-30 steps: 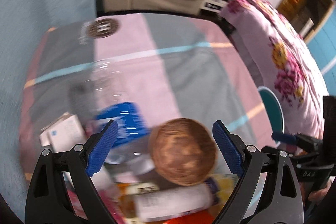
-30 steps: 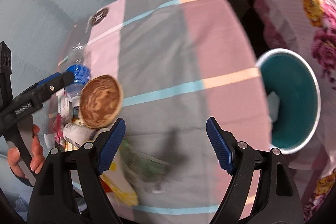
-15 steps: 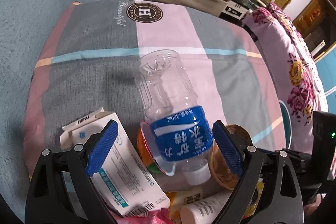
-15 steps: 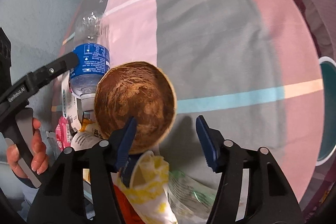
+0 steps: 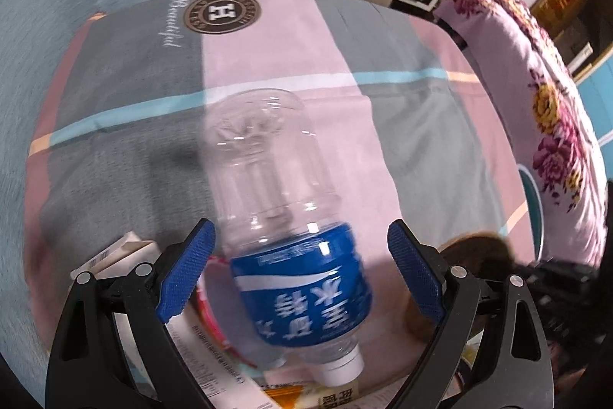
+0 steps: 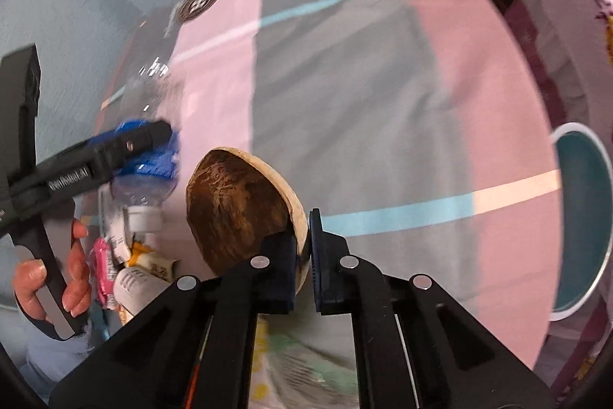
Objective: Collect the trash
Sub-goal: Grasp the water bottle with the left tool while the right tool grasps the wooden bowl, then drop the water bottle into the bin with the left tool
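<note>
Left wrist view: the left tongs (image 5: 302,273) stand wide apart around an empty plastic water bottle (image 5: 285,221) with a blue label, lying on the patchwork cloth (image 5: 383,37) of the tabletop with its white cap toward the camera. Neither pad touches it. A white carton (image 5: 118,255) lies just left of it.

Right wrist view: the right tongs (image 6: 304,248) are clamped on the rim of a brown coconut shell half (image 6: 235,207), tilted on edge. A teal bin (image 6: 582,217) stands well apart at right. The bottle lies beside mixed wrappers (image 6: 103,263).
</note>
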Tool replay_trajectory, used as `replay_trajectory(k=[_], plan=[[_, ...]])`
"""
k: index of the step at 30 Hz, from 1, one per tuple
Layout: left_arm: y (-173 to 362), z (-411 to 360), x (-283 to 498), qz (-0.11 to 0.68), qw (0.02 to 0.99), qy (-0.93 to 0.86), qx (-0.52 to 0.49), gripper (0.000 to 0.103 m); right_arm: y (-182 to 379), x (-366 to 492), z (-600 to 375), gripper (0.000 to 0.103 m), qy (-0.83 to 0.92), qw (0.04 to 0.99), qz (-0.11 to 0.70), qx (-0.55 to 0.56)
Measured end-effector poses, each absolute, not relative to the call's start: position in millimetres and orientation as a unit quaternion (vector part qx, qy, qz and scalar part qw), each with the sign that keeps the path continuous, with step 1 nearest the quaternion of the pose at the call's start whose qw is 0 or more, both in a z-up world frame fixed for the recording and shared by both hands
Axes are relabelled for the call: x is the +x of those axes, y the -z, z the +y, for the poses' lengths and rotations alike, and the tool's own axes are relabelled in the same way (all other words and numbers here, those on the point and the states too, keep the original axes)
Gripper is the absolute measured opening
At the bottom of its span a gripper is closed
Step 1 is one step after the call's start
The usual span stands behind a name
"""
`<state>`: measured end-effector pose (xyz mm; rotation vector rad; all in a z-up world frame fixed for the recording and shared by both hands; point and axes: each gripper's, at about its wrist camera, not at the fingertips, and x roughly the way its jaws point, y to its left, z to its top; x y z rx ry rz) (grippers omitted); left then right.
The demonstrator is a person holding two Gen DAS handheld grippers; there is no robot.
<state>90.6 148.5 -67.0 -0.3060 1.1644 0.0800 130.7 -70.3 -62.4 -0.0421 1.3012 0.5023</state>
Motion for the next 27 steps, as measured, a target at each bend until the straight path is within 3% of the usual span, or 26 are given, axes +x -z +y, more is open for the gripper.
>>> replay_trajectory(k=[2, 3, 4, 17, 27], plan=[[67, 142, 93, 0.547, 0.827, -0.042, -0.126, 0.084, 58, 133, -80, 0.006, -0.222, 0.776, 0.591, -0.018], [68, 136, 95, 0.548, 0.827, -0.042, -0.115, 0.069, 54, 134, -88, 0.006, -0.216, 0.781, 0.586, -0.016], [69, 134, 97, 0.550, 0.827, -0.038, -0.111, 0.067, 52, 136, -94, 0.006, -0.212, 0.785, 0.582, -0.013], [87, 88, 106, 0.579, 0.813, -0.011, -0.059, 0.066, 38, 136, -149, 0.006, -0.184, 0.813, 0.551, 0.027], [41, 44, 100, 0.543, 0.839, 0.016, -0.038, 0.065, 24, 131, -213, 0.006, -0.157, 0.832, 0.527, 0.076]])
